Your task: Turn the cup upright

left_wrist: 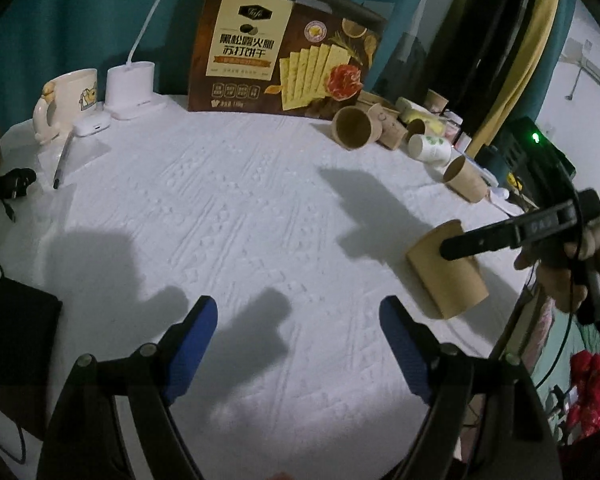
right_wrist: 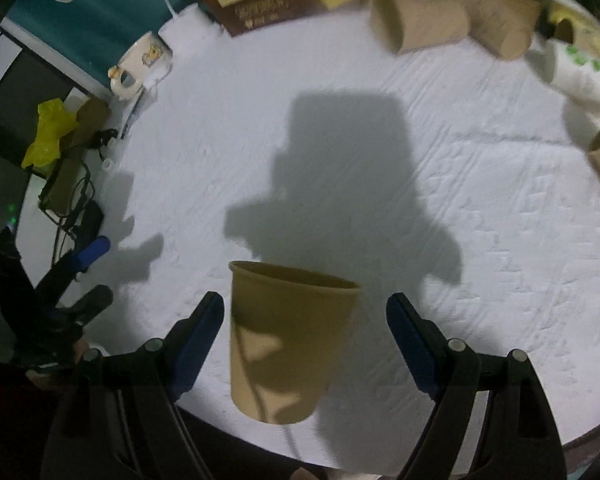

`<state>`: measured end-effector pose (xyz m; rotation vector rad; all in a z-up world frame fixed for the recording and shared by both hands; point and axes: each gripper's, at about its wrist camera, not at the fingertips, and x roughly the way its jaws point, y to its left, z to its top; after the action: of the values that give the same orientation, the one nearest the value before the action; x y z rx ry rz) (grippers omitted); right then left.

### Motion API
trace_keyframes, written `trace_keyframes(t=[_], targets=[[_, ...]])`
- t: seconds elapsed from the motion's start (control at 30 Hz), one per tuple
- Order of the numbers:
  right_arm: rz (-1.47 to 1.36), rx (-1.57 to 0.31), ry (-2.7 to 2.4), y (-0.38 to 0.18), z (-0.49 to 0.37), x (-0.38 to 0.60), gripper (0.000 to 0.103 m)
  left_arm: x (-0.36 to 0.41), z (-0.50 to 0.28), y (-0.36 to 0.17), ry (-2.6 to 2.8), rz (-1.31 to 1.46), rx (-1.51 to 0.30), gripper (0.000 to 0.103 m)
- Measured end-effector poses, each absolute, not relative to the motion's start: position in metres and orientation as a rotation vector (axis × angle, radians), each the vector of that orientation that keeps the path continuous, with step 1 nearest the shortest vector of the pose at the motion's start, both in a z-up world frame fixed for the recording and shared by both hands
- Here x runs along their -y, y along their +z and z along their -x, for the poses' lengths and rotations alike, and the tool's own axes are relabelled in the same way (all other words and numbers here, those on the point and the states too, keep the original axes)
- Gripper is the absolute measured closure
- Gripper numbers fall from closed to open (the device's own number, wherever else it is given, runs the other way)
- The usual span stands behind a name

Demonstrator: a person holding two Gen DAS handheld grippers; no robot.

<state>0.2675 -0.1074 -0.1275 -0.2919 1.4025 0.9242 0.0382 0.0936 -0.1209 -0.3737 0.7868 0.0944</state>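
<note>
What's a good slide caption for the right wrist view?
Open right gripper straddles a brown paper cup on the white tablecloth, pads clear of its sides.

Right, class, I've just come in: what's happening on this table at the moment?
A person holds a two-finger gripper in each hand over a white-covered table. The right gripper is open, its fingers on either side of a brown paper cup without pressing on it. The left gripper is open with nothing between its fingers. More paper cups lie on their sides near a cracker box at the back.
</note>
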Motion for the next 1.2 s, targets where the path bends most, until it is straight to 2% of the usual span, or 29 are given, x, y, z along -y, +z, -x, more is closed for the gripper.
trace_keyframes(t=[0.2, 0.23, 0.3, 0.53, 0.67, 0.8, 0.87, 1.03, 1.2], targets=[[0.309, -1.438, 0.927, -0.134, -0.266, 0.095, 0.022, -0.095, -0.038, -0.12, 0.074, 0.362, -0.774, 0.02], [0.315, -1.44, 0.928, -0.136, -0.266, 0.092, 0.024, -0.094, -0.038, -0.12, 0.068, 0.356, -0.774, 0.02], [0.332, -1.449, 0.919, -0.139, -0.267, 0.091, 0.037, -0.093, -0.037, -0.12, 0.058, 0.352, -0.771, 0.02], [0.294, -1.388, 0.914, -0.125, -0.271, 0.093, 0.038, -0.094, -0.035, -0.119, 0.062, 0.364, -0.758, 0.02], [0.258, -1.183, 0.906, -0.097, -0.27, 0.099, 0.038, -0.094, -0.034, -0.117, 0.082, 0.369, -0.747, 0.02], [0.298, -0.843, 0.84, -0.079, -0.252, 0.111, 0.038, -0.095, -0.033, -0.116, 0.096, 0.379, -0.742, 0.02], [0.296, -0.735, 0.815, -0.082, -0.242, 0.119, 0.038, -0.095, -0.032, -0.115, 0.101, 0.379, -0.743, 0.02], [0.349, -0.558, 0.734, -0.1, -0.219, 0.125, 0.038, -0.089, -0.031, -0.116, 0.108, 0.378, -0.75, 0.02], [0.305, -0.52, 0.706, -0.111, -0.205, 0.132, 0.038, -0.08, -0.032, -0.119, 0.097, 0.385, -0.768, 0.02]])
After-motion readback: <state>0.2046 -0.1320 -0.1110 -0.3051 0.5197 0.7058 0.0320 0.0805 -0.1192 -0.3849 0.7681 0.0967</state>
